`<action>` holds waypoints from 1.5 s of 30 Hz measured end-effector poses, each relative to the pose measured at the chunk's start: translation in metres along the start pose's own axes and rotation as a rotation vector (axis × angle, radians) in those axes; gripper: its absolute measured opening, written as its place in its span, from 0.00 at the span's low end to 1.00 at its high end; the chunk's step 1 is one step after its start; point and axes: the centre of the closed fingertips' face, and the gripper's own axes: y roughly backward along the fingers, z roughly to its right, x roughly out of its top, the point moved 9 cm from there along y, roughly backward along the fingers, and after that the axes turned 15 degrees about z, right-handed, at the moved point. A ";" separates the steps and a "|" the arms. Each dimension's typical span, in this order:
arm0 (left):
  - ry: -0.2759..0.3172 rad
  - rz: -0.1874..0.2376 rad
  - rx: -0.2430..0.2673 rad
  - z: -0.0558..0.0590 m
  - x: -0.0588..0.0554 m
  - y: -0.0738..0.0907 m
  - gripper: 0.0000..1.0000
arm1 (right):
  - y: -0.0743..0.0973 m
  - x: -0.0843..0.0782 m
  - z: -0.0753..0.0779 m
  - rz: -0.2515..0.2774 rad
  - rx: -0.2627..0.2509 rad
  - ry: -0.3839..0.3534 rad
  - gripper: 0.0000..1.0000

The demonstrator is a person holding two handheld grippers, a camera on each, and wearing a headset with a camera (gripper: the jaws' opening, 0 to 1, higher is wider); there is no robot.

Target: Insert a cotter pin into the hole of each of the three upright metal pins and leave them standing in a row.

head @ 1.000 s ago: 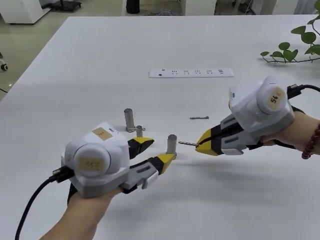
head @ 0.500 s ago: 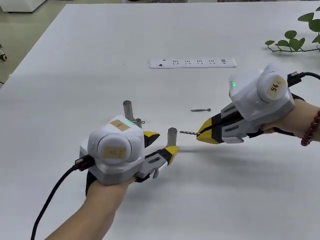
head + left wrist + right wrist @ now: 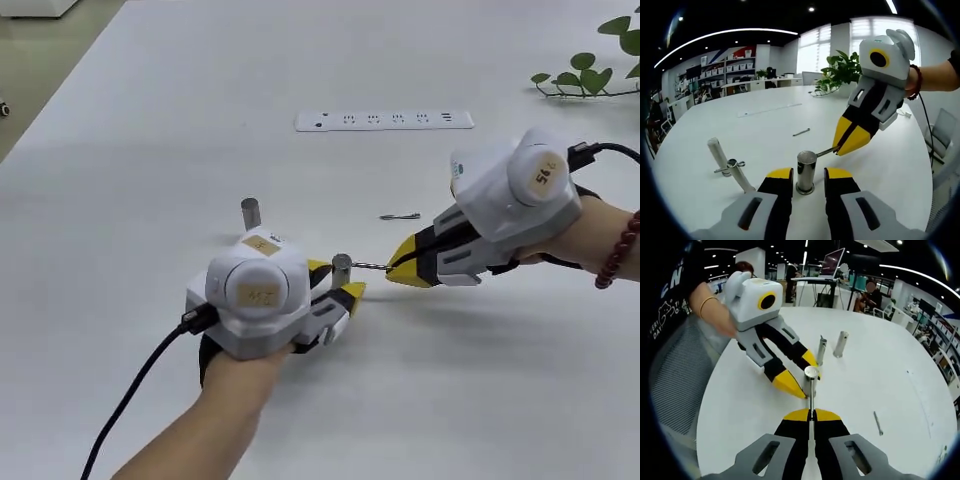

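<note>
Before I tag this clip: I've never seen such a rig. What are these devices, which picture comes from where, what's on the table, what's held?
No robot: a person holds a white, yellow-tipped two-jaw gripper in each hand. The wide picture is from a headset camera, each round one from a gripper's camera. The left gripper is open, a jaw on each side of an upright grey metal pin. The right gripper is shut on a thin steel cotter pin, its tip at that pin's top. The white table also bears a far metal pin and a middle metal pin with an inserted cotter pin. A spare cotter pin and a white power strip lie beyond.
</note>
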 end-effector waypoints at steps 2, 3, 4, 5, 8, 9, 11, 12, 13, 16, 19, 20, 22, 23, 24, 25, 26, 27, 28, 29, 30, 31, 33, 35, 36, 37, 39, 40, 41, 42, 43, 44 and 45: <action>-0.004 -0.005 0.000 0.000 -0.001 -0.001 0.21 | 0.000 0.000 0.000 0.000 0.002 0.003 0.00; -0.005 -0.007 0.000 0.001 -0.001 -0.002 0.20 | 0.000 0.000 0.001 0.000 0.001 0.004 0.00; -0.007 -0.011 0.001 0.000 -0.002 -0.002 0.18 | 0.000 0.000 0.001 0.002 0.002 0.005 0.00; -0.013 -0.017 0.002 0.000 -0.003 -0.003 0.15 | 0.000 0.001 0.001 0.004 0.004 0.006 0.00; -0.015 -0.026 0.008 0.000 -0.005 -0.003 0.15 | -0.001 0.002 0.002 0.003 0.006 0.013 0.00; -0.017 -0.026 0.011 0.000 -0.005 -0.004 0.14 | -0.002 0.000 0.005 0.004 0.007 0.014 0.00; -0.030 -0.027 0.016 -0.001 -0.005 -0.003 0.12 | -0.002 0.001 0.005 0.004 0.010 0.018 0.00; -0.033 -0.028 0.016 -0.002 -0.005 -0.004 0.12 | -0.002 0.002 0.005 -0.001 0.010 0.023 0.00; -0.034 -0.028 0.018 -0.002 -0.005 -0.004 0.10 | -0.002 0.002 0.005 -0.001 0.012 0.025 0.00; -0.035 -0.029 0.012 -0.003 -0.005 -0.004 0.10 | -0.004 0.003 0.006 -0.003 0.019 0.030 0.00; -0.041 -0.028 0.003 -0.003 -0.005 -0.005 0.10 | -0.006 0.005 0.006 0.000 0.027 0.034 0.00; -0.042 -0.028 0.001 -0.003 -0.005 -0.005 0.10 | -0.007 0.006 0.006 0.001 0.030 0.040 0.00; -0.043 -0.027 -0.005 -0.004 -0.005 -0.005 0.10 | -0.008 0.007 0.007 -0.008 0.032 0.049 0.00; -0.044 -0.026 -0.006 -0.004 -0.005 -0.005 0.10 | -0.008 0.007 0.007 -0.010 0.033 0.050 0.00; -0.048 -0.026 -0.007 -0.004 -0.006 -0.005 0.10 | -0.008 0.006 0.008 -0.012 0.035 0.054 0.00; -0.049 -0.025 -0.007 -0.004 -0.006 -0.005 0.10 | -0.008 0.007 0.009 -0.008 0.038 0.055 0.00; -0.048 -0.025 -0.007 -0.004 -0.006 -0.005 0.10 | -0.008 0.007 0.009 -0.008 0.039 0.055 0.00; -0.048 -0.024 -0.006 -0.004 -0.006 -0.005 0.10 | -0.008 0.007 0.009 -0.011 0.041 0.061 0.00; -0.050 -0.023 -0.005 -0.004 -0.006 -0.005 0.10 | -0.008 0.008 0.009 -0.006 0.042 0.059 0.00; -0.051 -0.024 -0.006 -0.004 -0.006 -0.005 0.10 | -0.009 0.009 0.008 -0.009 0.042 0.059 0.00; -0.053 -0.025 -0.008 -0.004 -0.006 -0.005 0.10 | -0.009 0.010 0.008 -0.011 0.045 0.062 0.00; -0.050 -0.025 -0.006 -0.004 -0.006 -0.005 0.10 | -0.010 0.011 0.008 -0.012 0.047 0.068 0.00; -0.046 -0.026 -0.003 -0.004 -0.006 -0.006 0.10 | -0.009 0.015 0.005 -0.015 0.048 0.073 0.00; -0.044 -0.025 0.002 -0.003 -0.006 -0.006 0.10 | -0.008 0.015 0.007 -0.015 0.048 0.073 0.00; -0.044 -0.025 0.004 -0.003 -0.006 -0.006 0.10 | -0.008 0.015 0.006 -0.017 0.047 0.074 0.00; -0.042 -0.024 0.004 -0.003 -0.006 -0.006 0.10 | -0.009 0.016 0.005 -0.016 0.045 0.075 0.00; -0.039 -0.025 0.002 -0.003 -0.006 -0.006 0.10 | -0.011 0.018 0.004 -0.015 0.043 0.084 0.00; -0.042 -0.025 0.001 -0.003 -0.006 -0.006 0.10 | -0.013 0.019 0.003 -0.014 0.043 0.082 0.00; -0.043 -0.025 0.002 -0.003 -0.006 -0.006 0.10 | -0.014 0.019 0.003 -0.013 0.042 0.082 0.00; -0.042 -0.025 0.003 -0.003 -0.006 -0.006 0.10 | -0.016 0.020 0.002 -0.009 0.043 0.083 0.00; -0.042 -0.025 0.004 -0.002 -0.006 -0.006 0.10 | -0.016 0.021 0.002 -0.010 0.042 0.086 0.00; -0.043 -0.025 0.005 -0.002 -0.006 -0.006 0.10 | -0.017 0.021 0.002 -0.011 0.041 0.092 0.00; -0.044 -0.024 0.007 -0.002 -0.006 -0.006 0.10 | -0.018 0.021 0.002 -0.010 0.041 0.096 0.00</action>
